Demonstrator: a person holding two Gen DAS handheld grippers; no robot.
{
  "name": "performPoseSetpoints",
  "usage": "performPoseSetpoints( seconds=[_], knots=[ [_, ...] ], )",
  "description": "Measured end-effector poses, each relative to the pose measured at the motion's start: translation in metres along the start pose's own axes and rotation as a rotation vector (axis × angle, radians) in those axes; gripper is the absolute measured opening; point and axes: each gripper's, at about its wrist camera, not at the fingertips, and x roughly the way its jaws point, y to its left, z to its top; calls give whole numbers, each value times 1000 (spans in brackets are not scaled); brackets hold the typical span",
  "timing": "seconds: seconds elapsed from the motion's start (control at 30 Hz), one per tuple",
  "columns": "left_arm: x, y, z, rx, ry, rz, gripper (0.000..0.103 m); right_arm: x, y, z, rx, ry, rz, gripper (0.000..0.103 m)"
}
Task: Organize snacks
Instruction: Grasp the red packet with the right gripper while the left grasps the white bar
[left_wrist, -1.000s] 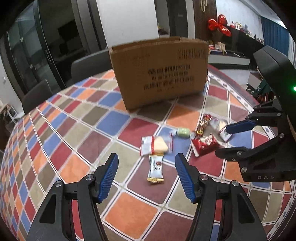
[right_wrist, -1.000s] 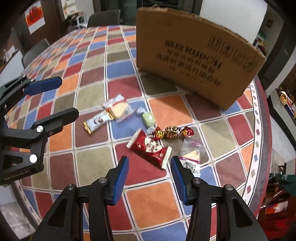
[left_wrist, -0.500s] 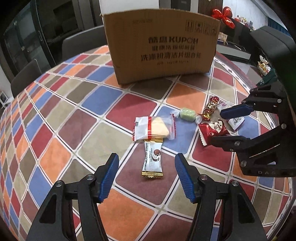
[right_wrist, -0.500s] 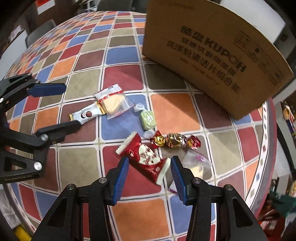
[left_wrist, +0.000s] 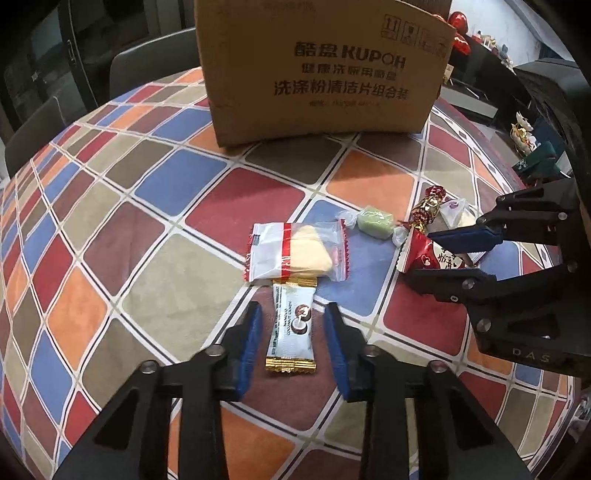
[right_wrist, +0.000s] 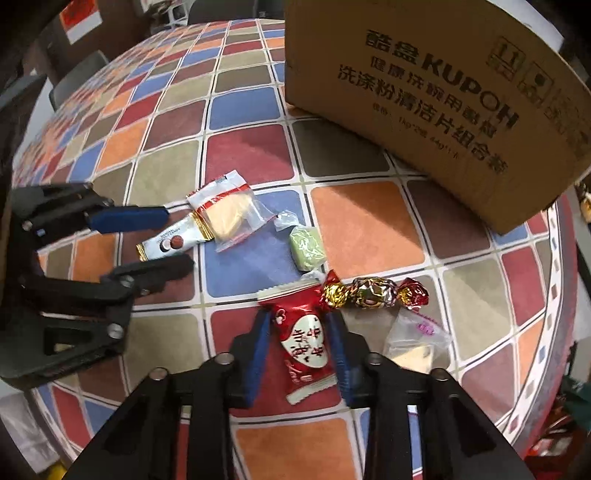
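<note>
Now, from the left wrist view, the left gripper (left_wrist: 292, 325) is spread wide around a white candy bar (left_wrist: 293, 326) lying flat on the counter (left_wrist: 159, 295); it looks light and crinkly, so pinch its middle. From the right wrist view, the right gripper (right_wrist: 300, 345) sits unclenched around a red snack pack (right_wrist: 304, 341), thin, soft and likely slippery, best squeezed across its long sides.

Cardboard box (left_wrist: 325, 70) top cut off; clear packet (right_wrist: 413, 343) partly hidden
</note>
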Motion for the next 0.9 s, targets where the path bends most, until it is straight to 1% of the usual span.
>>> performPoseSetpoints(
  seconds=[0.13, 0.37, 0.63, 0.73, 0.9],
  knots=[
    [-1, -1, 0, 3, -3, -10, 21, -2, -2, -5, 50, -26, 22, 27],
    [-14, -8, -3, 14, -35, -33, 20, -13, -2, -18, 136, -78, 54, 26],
    [-53, -13, -1, -5, -138, -47, 20, -40, -1, -27, 223, -174, 76, 25],
    [-66, -15, 1, -6, -174, -51, 20, -54, -1, -28, 239, -217, 65, 25],
    [-88, -23, 4, 7, -234, -49, 20, -74, -1, -31, 269, -275, 74, 25]
  ],
)
